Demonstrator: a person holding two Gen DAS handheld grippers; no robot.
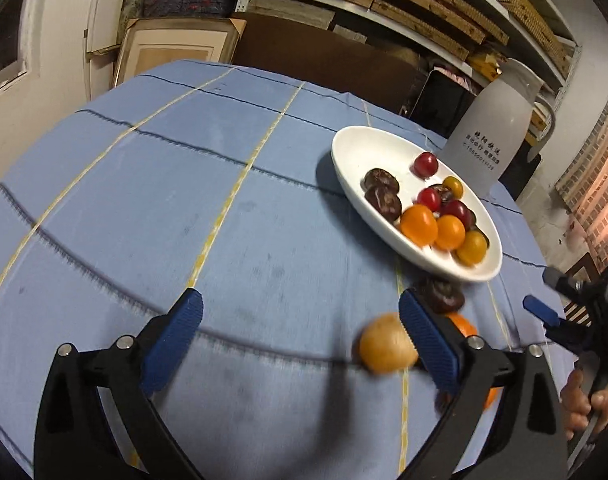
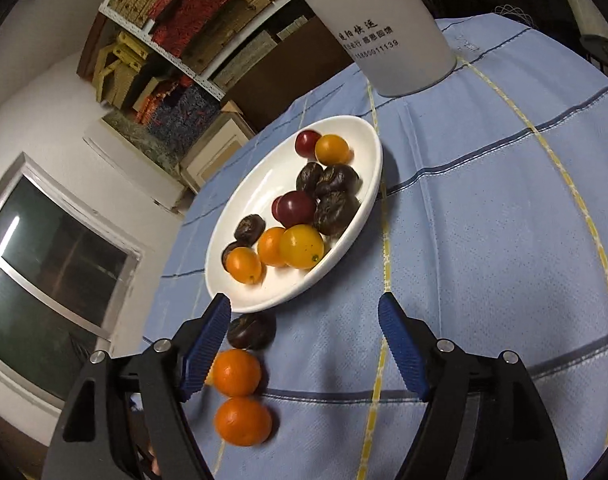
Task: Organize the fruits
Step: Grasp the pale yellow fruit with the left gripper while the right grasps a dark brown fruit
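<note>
- Left gripper [image 1: 299, 316] stands with its jaws spread wide over the blue tablecloth [image 1: 183, 184], nothing pinched between the blue pads.
- A blurred yellow-orange fruit [image 1: 388, 344] sits just inside the left gripper's right-hand finger; whether it touches the pad I cannot tell.
- Right gripper [image 2: 304, 316] is parted wide too, empty, angled down at the cloth just short of the white plate [image 2: 263, 176].
- That plate lies near the table's far edge, beside the white thermos jug [image 2: 384, 28] at the far corner.
- On the plate: orange and yellow fruits, red ones, and dark wrinkled ones, heaped towards its near end.
- Off the plate, on the cloth just by its near rim, a dark wrinkled fruit [image 2: 251, 330] lies loose.
- Behind it, towards the near edge, two orange fruits in a row: the first orange [image 2: 235, 372] right beside the right gripper's left finger, the second orange [image 2: 243, 421] just next to it.
- From the left wrist view, a hand [image 1: 584, 404] grips the right gripper's handle at the right-hand edge.
</note>
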